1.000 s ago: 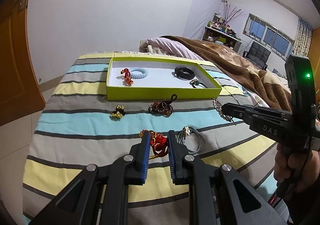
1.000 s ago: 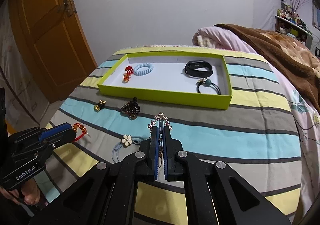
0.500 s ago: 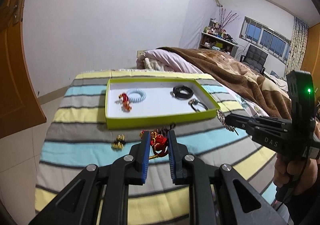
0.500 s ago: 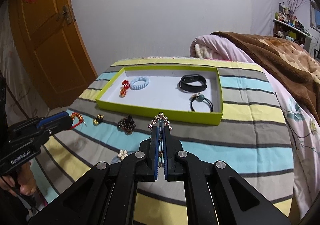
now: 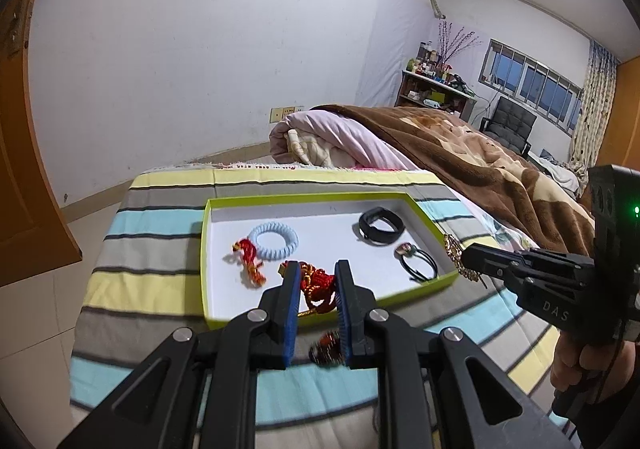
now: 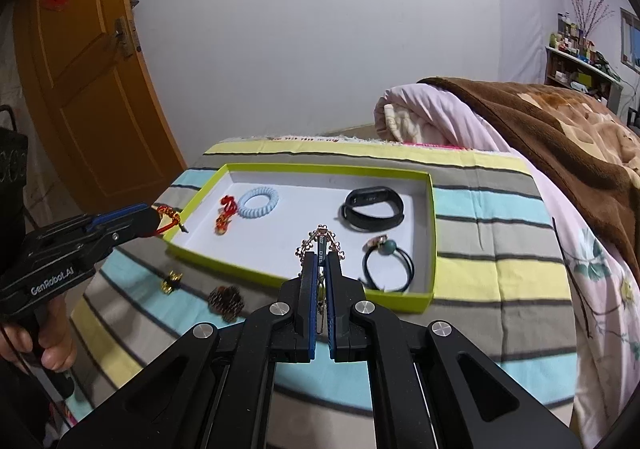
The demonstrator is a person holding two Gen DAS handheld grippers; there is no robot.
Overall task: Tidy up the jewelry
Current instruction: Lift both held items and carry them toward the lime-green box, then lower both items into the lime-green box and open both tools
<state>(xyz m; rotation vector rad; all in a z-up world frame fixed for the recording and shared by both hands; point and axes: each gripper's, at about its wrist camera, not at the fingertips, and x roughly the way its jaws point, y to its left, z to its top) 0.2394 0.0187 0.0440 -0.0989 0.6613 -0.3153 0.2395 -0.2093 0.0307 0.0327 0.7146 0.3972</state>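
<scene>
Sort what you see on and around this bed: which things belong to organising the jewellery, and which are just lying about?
Job: green tray, red knotted bracelet in left gripper, rose-gold chain in right gripper, brown beaded bracelet, gold charm.
Lying about: brown blanket, pink quilt.

Black left gripper (image 5: 316, 281), blue pads, silver screws. Right gripper (image 6: 320, 261) matches. "DAS" and "GenRobot.AI" lettering, one green light.

Red knotted bracelet (image 5: 316, 281) and gold chain (image 6: 320, 245) gripped above green tray (image 6: 430, 249)
</scene>
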